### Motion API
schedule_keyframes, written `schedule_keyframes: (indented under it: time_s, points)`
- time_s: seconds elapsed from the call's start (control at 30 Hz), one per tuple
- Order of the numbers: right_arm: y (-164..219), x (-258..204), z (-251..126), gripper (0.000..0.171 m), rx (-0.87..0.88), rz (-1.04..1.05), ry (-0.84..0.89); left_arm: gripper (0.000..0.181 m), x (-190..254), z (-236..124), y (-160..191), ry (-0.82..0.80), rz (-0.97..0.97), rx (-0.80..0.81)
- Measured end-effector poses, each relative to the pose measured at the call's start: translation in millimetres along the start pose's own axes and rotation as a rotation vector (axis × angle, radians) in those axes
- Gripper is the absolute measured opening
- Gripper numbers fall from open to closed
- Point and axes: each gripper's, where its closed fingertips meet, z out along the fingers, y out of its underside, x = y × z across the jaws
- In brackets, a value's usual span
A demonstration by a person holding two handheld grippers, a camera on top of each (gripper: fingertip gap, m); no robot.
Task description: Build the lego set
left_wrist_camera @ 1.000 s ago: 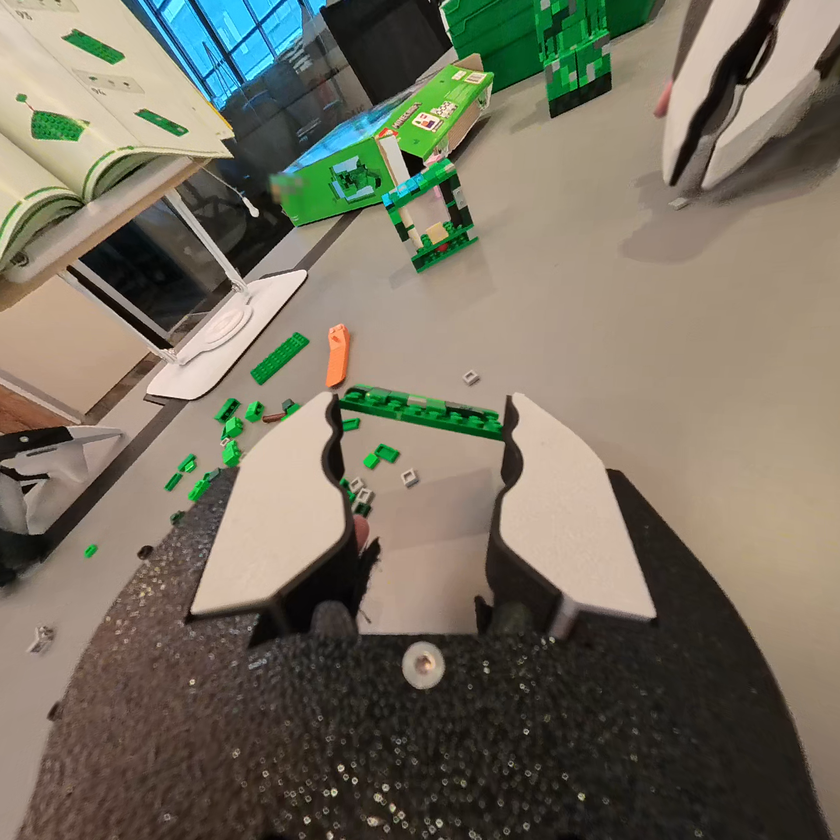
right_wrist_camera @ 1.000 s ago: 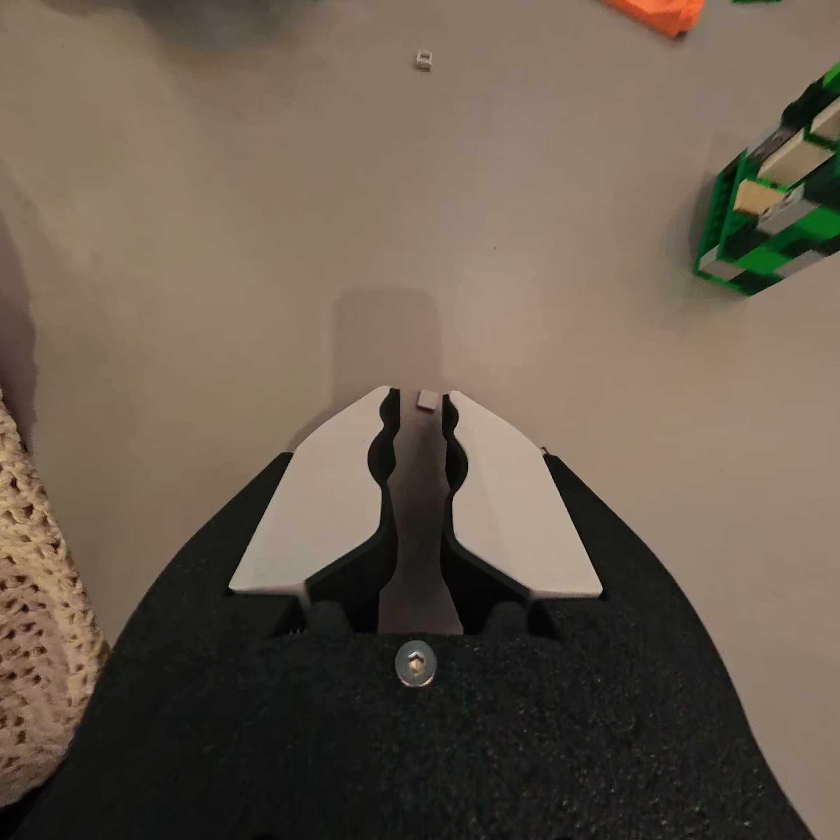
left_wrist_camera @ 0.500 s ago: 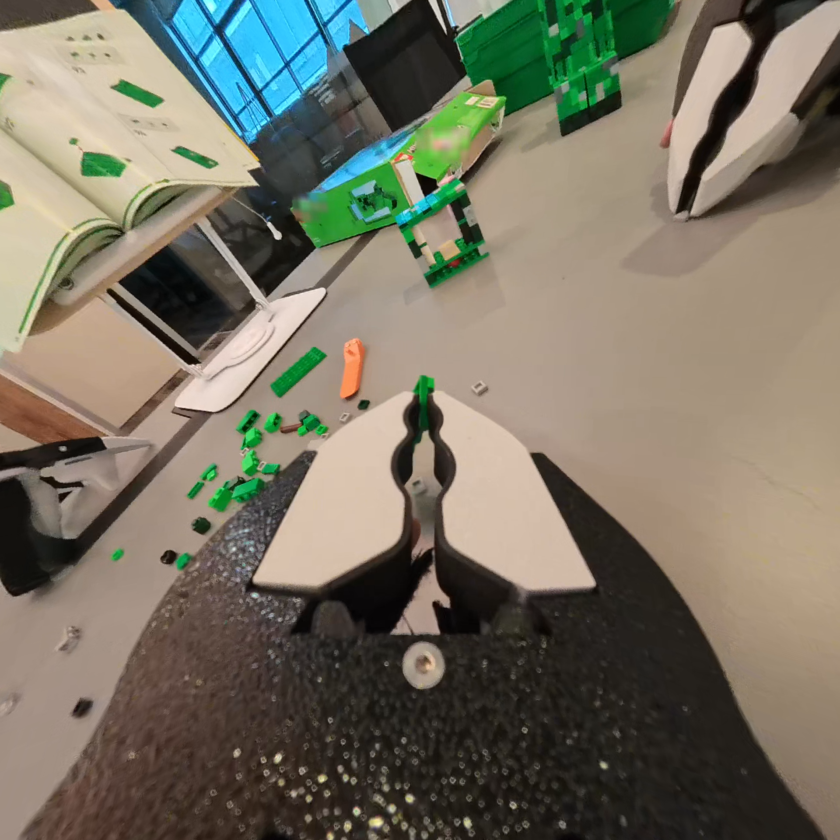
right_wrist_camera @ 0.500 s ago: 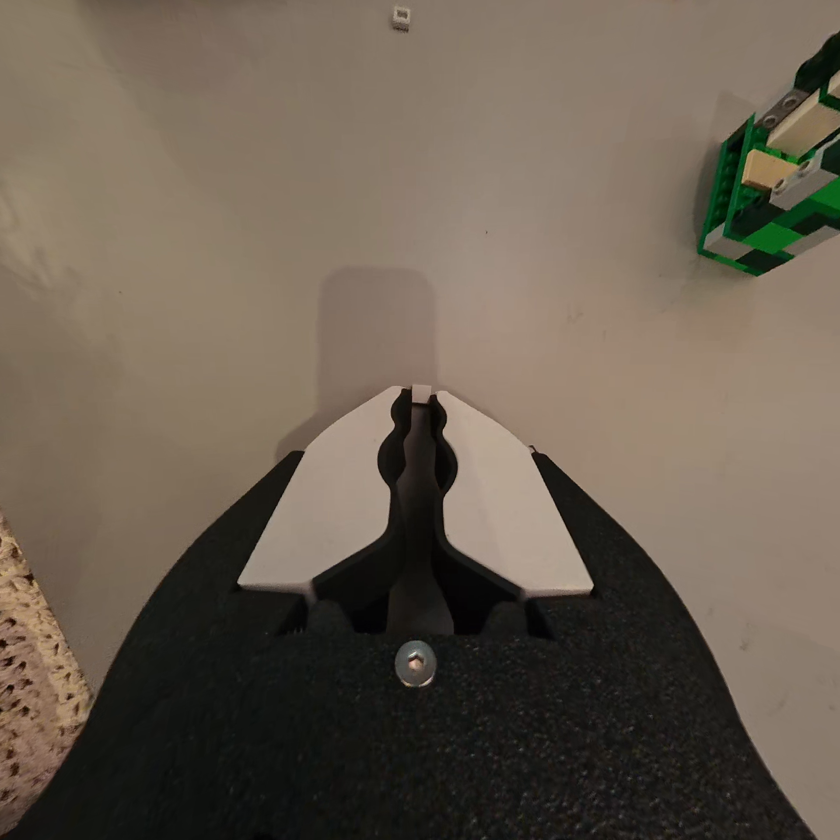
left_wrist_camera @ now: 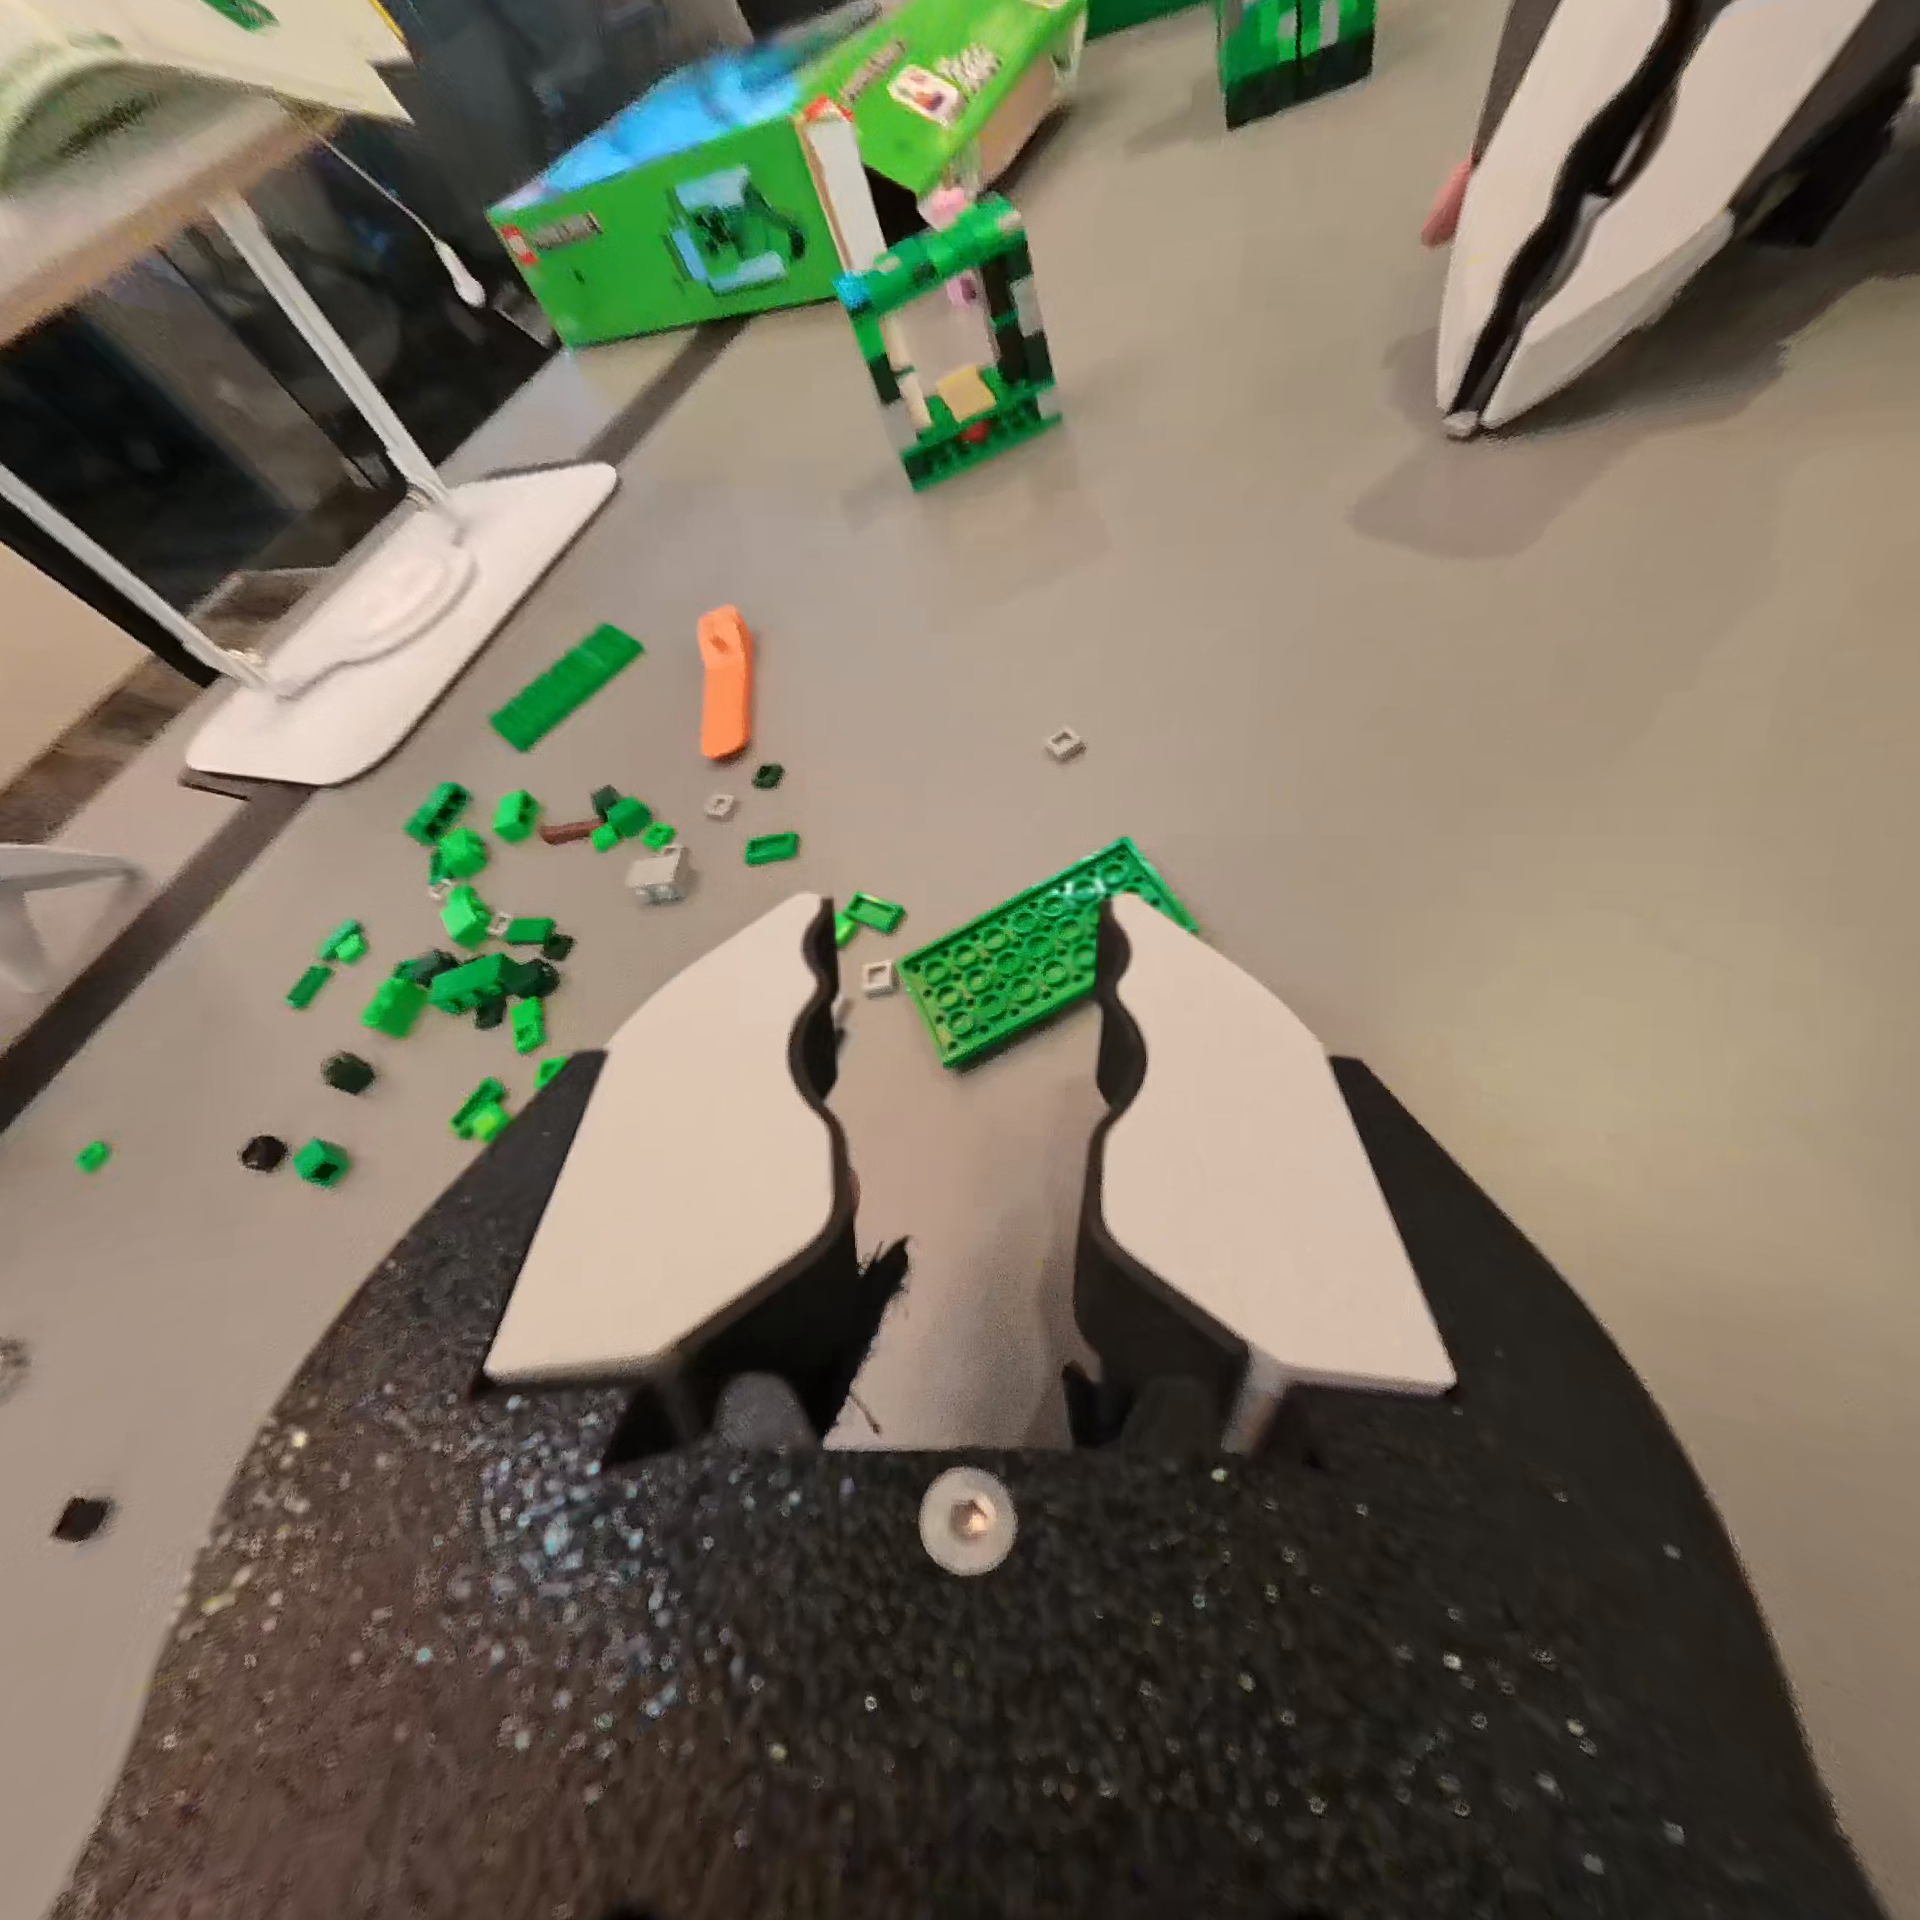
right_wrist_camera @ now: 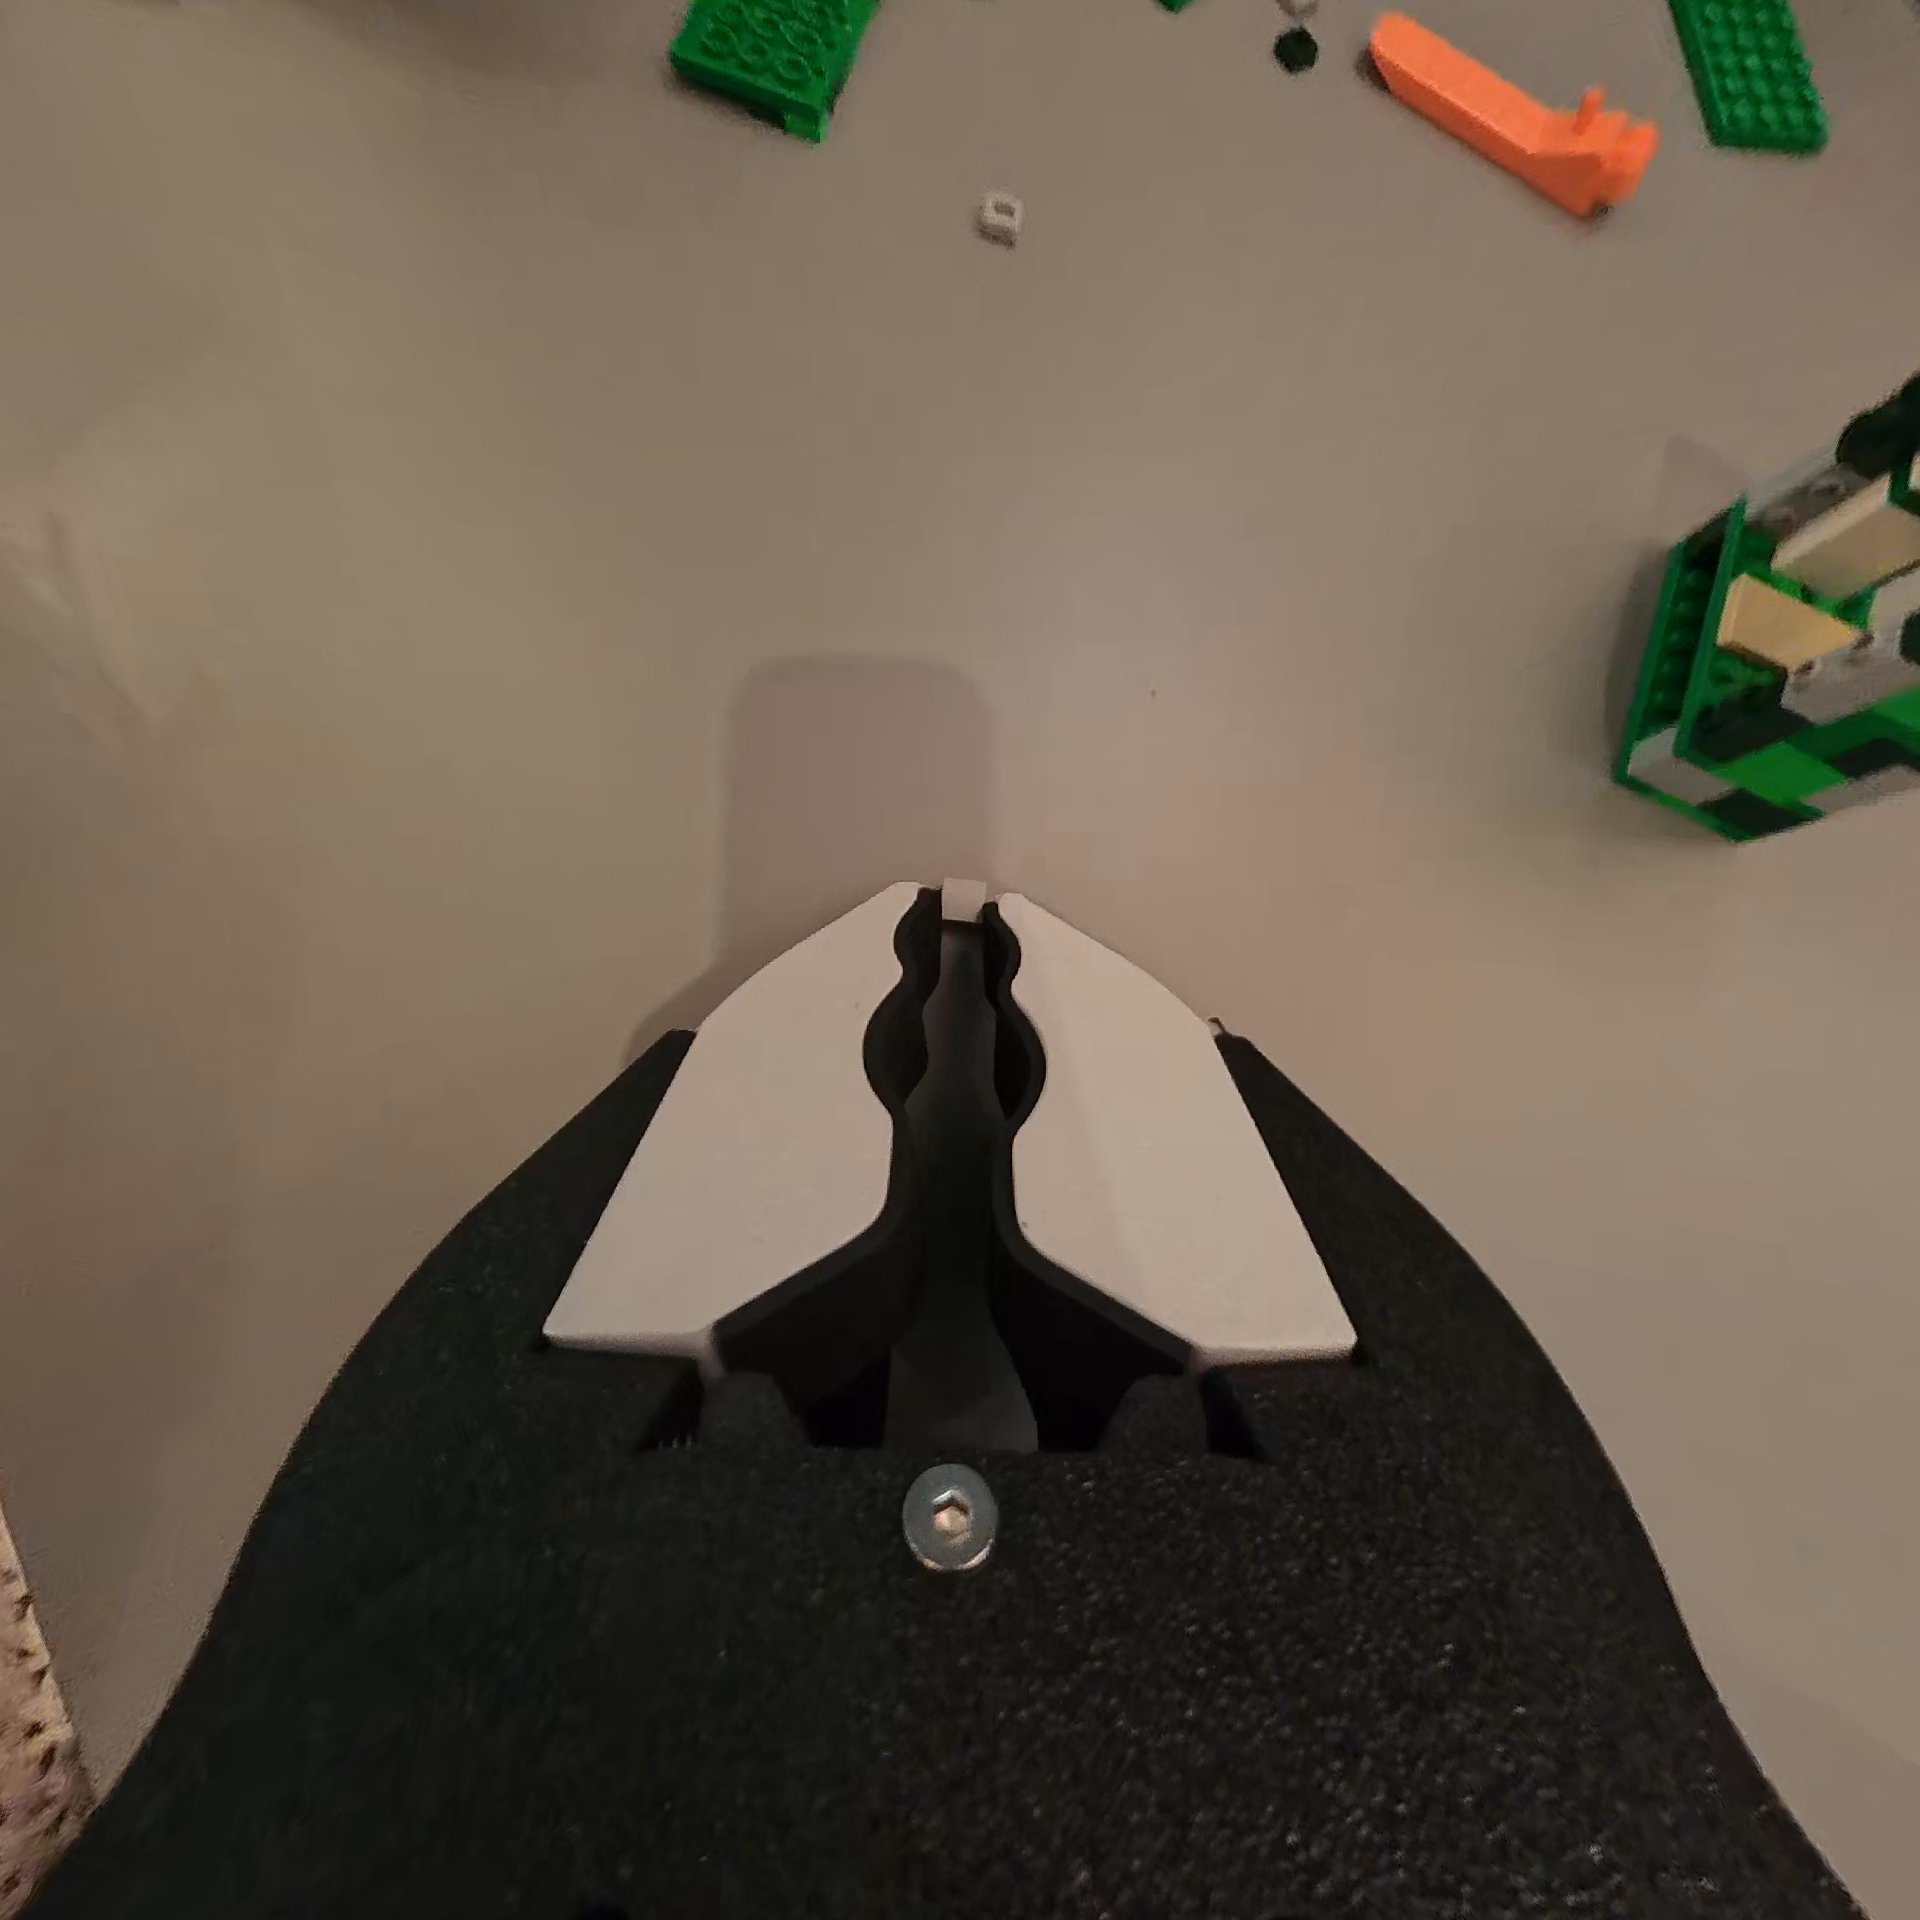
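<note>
Plate (left_wrist_camera: 1039,971) between parted left tongs (left_wrist_camera: 971,914)

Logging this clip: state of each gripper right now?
Left gripper: open, empty, above the green plate.
Right gripper: shut on a small grey piece.

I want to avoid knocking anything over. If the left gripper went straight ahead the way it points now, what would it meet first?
Most likely the green plate, lying underside up on the table between the open left gripper fingertips. Depth is unclear; held high enough, it might pass over.
</note>
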Motion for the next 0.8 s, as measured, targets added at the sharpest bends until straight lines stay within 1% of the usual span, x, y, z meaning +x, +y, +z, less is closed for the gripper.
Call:
schedule_keyframes:
  time_s: [0.1,0.2,0.27,0.33,0.37,0.43,0.57,0.67,0.73,0.8]
  points:
    - [-11,-1,7,0.007,0.023,-0.063,-0.009,0.048,6,3,-2,-0.001,0.058,-0.004]
    - [-19,0,18,0.007,0.013,-0.137,-0.041,0.053,12,9,6,0.021,0.267,-0.081]
    - [-23,-4,22,0.007,0.013,-0.183,-0.108,0.059,22,15,8,0.109,0.422,-0.162]
    - [-26,-7,26,0.007,0.011,-0.211,-0.170,0.066,30,21,13,0.229,0.551,-0.270]
    - [-27,-8,27,0.007,0.007,-0.217,-0.202,0.066,30,24,13,0.277,0.578,-0.315]
    - [-28,-10,28,0.007,-0.004,-0.236,-0.259,0.072,29,29,14,0.382,0.612,-0.393]
    - [-31,-12,30,0.007,-0.012,-0.293,-0.351,0.071,30,36,23,0.593,0.572,-0.557]
    - [-32,-13,31,0.007,-0.008,-0.326,-0.413,0.064,32,35,29,0.707,0.573,-0.689]
    - [-32,-11,31,0.007,-0.012,-0.345,-0.433,0.051,36,31,32,0.767,0.549,-0.760]
    - [-32,-7,32,0.007,-0.018,-0.370,-0.430,0.036,34,29,34,0.763,0.543,-0.791]
